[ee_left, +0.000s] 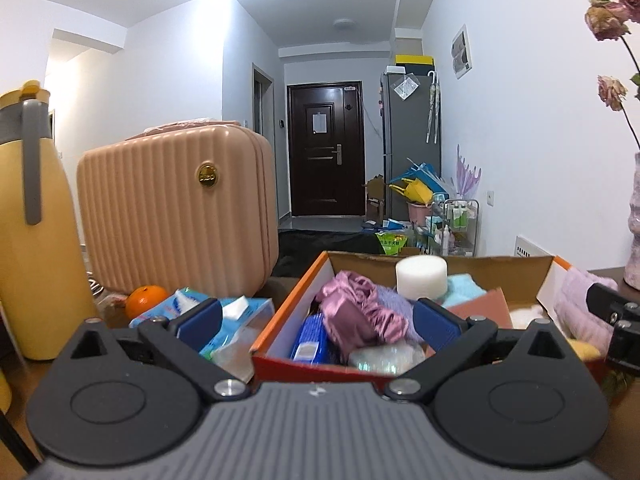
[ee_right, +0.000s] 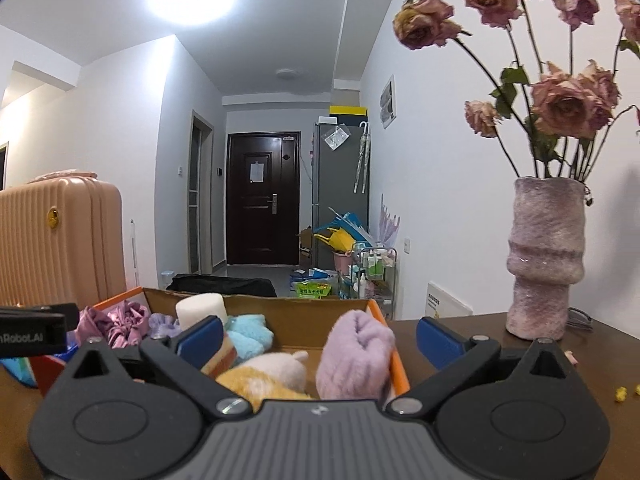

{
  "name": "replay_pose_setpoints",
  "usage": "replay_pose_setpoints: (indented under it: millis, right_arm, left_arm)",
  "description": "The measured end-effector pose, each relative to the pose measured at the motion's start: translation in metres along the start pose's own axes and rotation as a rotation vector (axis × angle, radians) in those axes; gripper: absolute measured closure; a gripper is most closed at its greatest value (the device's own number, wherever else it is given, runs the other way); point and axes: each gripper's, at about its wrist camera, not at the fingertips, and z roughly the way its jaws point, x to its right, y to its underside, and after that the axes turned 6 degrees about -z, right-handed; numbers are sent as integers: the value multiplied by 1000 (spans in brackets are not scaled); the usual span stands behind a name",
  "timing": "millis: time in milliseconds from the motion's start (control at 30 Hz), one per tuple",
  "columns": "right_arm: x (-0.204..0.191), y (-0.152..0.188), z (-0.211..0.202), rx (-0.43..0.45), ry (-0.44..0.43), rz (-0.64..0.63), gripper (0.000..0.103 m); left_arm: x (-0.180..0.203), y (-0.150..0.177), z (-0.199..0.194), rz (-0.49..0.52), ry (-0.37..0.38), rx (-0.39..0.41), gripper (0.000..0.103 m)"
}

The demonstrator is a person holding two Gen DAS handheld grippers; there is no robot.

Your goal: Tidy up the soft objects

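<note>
My left claw (ee_left: 318, 322) stands wide apart, nothing between its pads, at the near rim of the cardboard box (ee_left: 280, 316). My right claw (ee_right: 318, 338) is likewise wide apart and empty; the lilac plush roll (ee_right: 356, 356) leans on the box's right wall between its fingers, untouched. Inside lie a pink satin cloth (ee_left: 352, 308), a white foam cylinder (ee_left: 421, 276) and a blue towel (ee_right: 248, 334). Behind: tissue pack (ee_left: 240, 320), orange (ee_left: 146, 298), suitcase (ee_left: 176, 208), vase (ee_right: 546, 256).

Desk (ee_right: 500, 344): brown wood.
Carried: cardboard box (ee_left: 516, 276), pink case (ee_left: 176, 208), yellow flask (ee_left: 36, 248), orange (ee_left: 145, 298), tissue pack (ee_left: 240, 320), vase (ee_right: 544, 256).
</note>
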Motion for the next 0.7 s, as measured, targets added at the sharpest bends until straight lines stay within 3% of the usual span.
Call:
replay_pose_setpoints:
  millis: [300,700]
  right_arm:
    - [11,9,-49,-17,-1,3,0]
    - [20,21,-137,-61,-39,2,0]
  left_arm:
    - [-16,12,-50,7,2,-10,0]
    - [-29,26,-147,8,75,10,0]
